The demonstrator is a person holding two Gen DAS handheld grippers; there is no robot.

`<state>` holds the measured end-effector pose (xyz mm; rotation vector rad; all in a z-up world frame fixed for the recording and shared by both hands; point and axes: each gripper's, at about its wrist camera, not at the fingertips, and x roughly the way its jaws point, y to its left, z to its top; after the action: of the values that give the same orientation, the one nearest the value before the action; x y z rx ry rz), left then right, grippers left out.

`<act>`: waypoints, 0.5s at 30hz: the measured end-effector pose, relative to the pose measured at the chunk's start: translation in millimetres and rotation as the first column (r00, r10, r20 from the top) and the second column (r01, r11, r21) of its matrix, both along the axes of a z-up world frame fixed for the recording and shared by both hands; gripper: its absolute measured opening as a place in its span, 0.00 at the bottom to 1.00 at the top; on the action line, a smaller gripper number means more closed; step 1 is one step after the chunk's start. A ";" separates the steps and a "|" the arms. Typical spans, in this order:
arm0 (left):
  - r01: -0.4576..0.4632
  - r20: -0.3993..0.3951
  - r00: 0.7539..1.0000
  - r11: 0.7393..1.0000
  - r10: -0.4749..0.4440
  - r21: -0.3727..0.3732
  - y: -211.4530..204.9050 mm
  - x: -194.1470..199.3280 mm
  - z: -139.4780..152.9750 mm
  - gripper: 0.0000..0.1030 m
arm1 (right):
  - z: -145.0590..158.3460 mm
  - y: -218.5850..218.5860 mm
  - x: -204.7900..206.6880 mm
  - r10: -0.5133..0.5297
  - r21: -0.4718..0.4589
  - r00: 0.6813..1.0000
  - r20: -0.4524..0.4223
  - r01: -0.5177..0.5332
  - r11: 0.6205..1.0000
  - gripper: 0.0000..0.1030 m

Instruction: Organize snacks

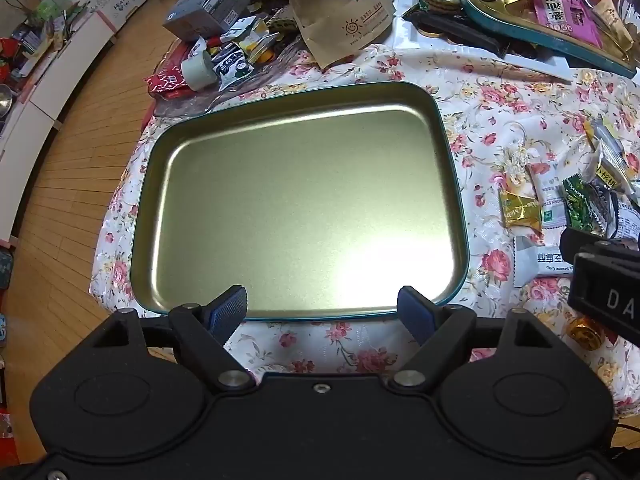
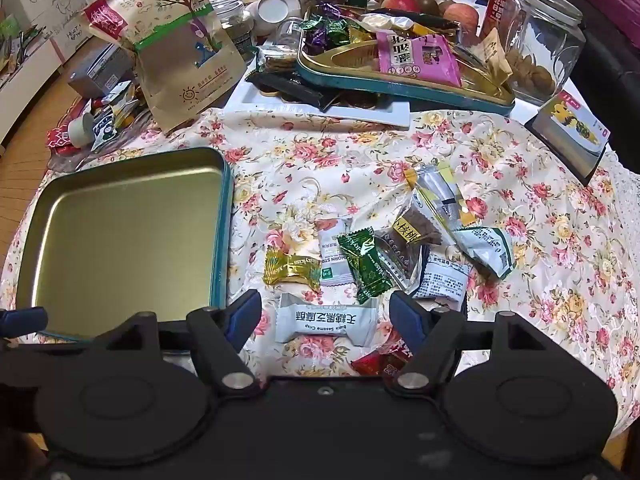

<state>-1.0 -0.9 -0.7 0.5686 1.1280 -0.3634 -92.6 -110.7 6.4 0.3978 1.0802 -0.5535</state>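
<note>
An empty gold tin tray with a teal rim (image 1: 448,148) (image 2: 224,216) lies on the floral tablecloth. My left gripper (image 1: 322,308) hangs open over its near edge, nothing between the blue pads. Right of the tray lies a loose heap of wrapped snacks: a gold candy (image 2: 292,270) (image 1: 518,210), a green candy (image 2: 364,264) (image 1: 580,204), a white sesame crisp pack (image 2: 326,322) (image 1: 540,262), a walnut pack (image 2: 408,236) and a red packet (image 2: 376,362). My right gripper (image 2: 325,316) is open above the sesame crisp pack, not touching it.
At the back stands a second teal tin (image 2: 400,84) full of sweets, a kraft paper bag (image 2: 180,48), a clear jar (image 2: 544,40), a small card box (image 2: 572,132) and apples. The table's left edge drops to a wooden floor (image 1: 60,200).
</note>
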 end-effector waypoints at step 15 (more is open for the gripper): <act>-0.011 -0.012 1.000 1.000 0.011 -0.025 1.6 0.1 1.9 0.77 | -2.5 1.4 3.1 -0.003 0.008 1.000 -0.002 0.003 1.000 0.72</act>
<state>-1.0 0.7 1.2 0.5385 1.1364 -0.3714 -89.4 -109.2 3.9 0.4058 1.0843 -0.5525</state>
